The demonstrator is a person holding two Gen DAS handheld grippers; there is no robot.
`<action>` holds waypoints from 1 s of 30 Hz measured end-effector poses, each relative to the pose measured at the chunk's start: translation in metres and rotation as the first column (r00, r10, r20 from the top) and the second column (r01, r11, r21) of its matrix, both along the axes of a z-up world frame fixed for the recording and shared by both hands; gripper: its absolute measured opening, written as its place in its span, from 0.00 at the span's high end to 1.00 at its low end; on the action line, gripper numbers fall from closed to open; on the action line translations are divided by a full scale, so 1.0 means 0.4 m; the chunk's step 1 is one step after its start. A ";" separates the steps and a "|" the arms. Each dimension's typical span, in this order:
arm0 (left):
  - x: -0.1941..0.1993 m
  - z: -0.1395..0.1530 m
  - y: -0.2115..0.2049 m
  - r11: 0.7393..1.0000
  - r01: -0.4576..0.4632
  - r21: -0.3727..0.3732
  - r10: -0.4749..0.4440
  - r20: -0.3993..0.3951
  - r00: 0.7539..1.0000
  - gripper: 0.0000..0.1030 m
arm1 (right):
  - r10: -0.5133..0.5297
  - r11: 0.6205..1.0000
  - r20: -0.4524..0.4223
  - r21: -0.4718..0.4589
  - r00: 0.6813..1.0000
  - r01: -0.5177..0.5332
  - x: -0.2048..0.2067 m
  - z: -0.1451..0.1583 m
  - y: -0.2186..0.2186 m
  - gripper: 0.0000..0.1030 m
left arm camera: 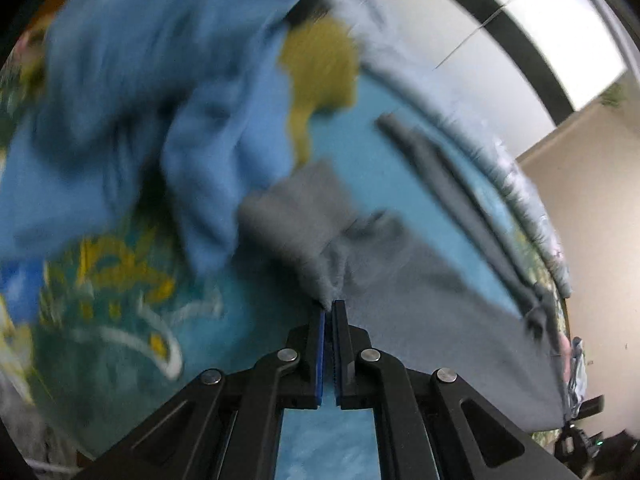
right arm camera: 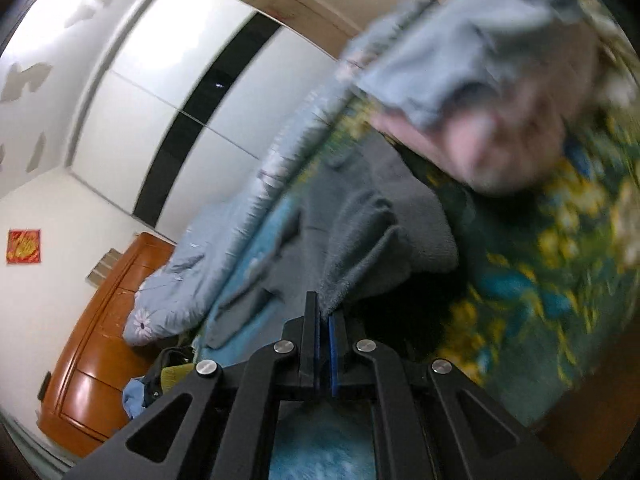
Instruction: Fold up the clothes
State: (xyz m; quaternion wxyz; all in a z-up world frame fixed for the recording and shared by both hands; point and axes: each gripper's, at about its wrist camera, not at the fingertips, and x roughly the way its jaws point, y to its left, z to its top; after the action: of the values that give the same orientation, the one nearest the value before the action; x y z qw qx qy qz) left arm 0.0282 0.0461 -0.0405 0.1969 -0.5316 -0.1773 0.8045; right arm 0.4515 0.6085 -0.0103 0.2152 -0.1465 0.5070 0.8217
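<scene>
A grey garment is stretched over the blue patterned bedspread. My left gripper is shut on a bunched edge of it, the cloth running off to the right. In the right wrist view the same grey garment hangs in folds, and my right gripper is shut on another edge of it. A person's hand with a light blue cloth over it is blurred at the upper right, behind the grey garment. A pile of light blue clothes and a yellow-green piece lie beyond the left gripper.
A rolled light blue floral quilt runs along the bed's far side. A wooden cabinet stands low on the left by a white wall, with a white wardrobe behind. Dark items lie beside the bed.
</scene>
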 end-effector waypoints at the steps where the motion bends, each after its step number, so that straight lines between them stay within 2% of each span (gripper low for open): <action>1: 0.002 -0.018 -0.003 1.000 0.000 -0.007 0.000 0.021 1.000 0.96 | -0.005 1.000 0.012 -0.013 1.000 0.006 0.004 -0.017 0.000 0.97; 6: 0.005 -0.016 -0.003 0.998 0.056 -0.015 -0.056 0.018 0.998 0.95 | -0.018 0.998 0.044 -0.062 0.999 0.020 0.011 -0.070 0.010 0.97; 11: 0.024 0.048 -0.003 0.990 0.140 -0.032 -0.142 -0.060 0.988 0.93 | -0.008 1.000 0.109 -0.022 0.994 0.011 0.015 -0.059 0.000 0.94; 13: 0.028 0.079 -0.003 0.984 0.178 -0.031 -0.180 -0.087 0.980 0.93 | -0.014 1.000 0.151 0.002 0.988 0.014 0.017 -0.048 -0.005 0.87; 15: 0.009 0.117 0.030 0.976 0.213 -0.050 -0.217 -0.123 0.968 0.92 | -0.051 0.998 0.212 0.050 0.976 0.041 0.022 -0.025 -0.012 0.68; 16: -0.012 0.136 0.057 0.972 0.227 -0.059 -0.233 -0.140 0.962 0.87 | -0.082 0.994 0.230 0.092 0.970 0.062 0.029 -0.009 -0.018 0.67; 17: -0.039 0.154 0.090 0.968 0.241 -0.063 -0.248 -0.159 0.956 0.74 | -0.100 0.991 0.240 0.116 0.966 0.074 0.032 0.002 -0.020 0.67; 18: -0.070 0.167 0.122 0.966 0.250 -0.065 -0.258 -0.175 0.950 0.64 | -0.122 0.986 0.257 0.143 0.959 0.087 0.035 0.013 -0.021 0.67; 19: -0.115 0.167 0.157 0.967 0.250 -0.059 -0.256 -0.179 0.950 0.49 | -0.134 0.983 0.269 0.162 0.954 0.092 0.029 0.026 -0.021 0.67; 22: -0.291 0.136 0.278 0.974 0.225 -0.031 -0.228 -0.129 0.965 0.48 | -0.150 0.974 0.290 0.207 0.945 0.091 0.004 0.062 -0.020 0.67; 24: -0.415 0.097 0.351 0.982 0.188 -0.018 -0.189 -0.065 0.980 0.48 | -0.139 0.972 0.283 0.224 0.949 0.076 -0.010 0.074 -0.019 0.67; 26: -0.540 0.037 0.401 0.994 0.104 0.032 -0.105 0.035 0.994 0.48 | -0.144 0.968 0.276 0.238 0.950 0.077 -0.025 0.080 -0.023 0.67; 28: -0.608 -0.025 0.420 0.996 0.023 0.091 -0.036 0.136 0.990 0.50 | -0.164 0.966 0.270 0.239 0.949 0.099 -0.031 0.073 -0.022 0.67; 30: -0.657 -0.067 0.441 0.994 -0.021 0.107 0.002 0.173 0.985 0.50 | -0.166 0.971 0.270 0.214 0.948 0.109 -0.035 0.053 -0.019 0.67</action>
State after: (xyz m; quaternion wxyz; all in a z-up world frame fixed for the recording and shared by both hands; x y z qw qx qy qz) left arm -0.2344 0.2225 -0.0672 0.2046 -0.5870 -0.2400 0.7456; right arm 0.4373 0.6008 0.0110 0.3567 -0.2059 0.3959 0.8208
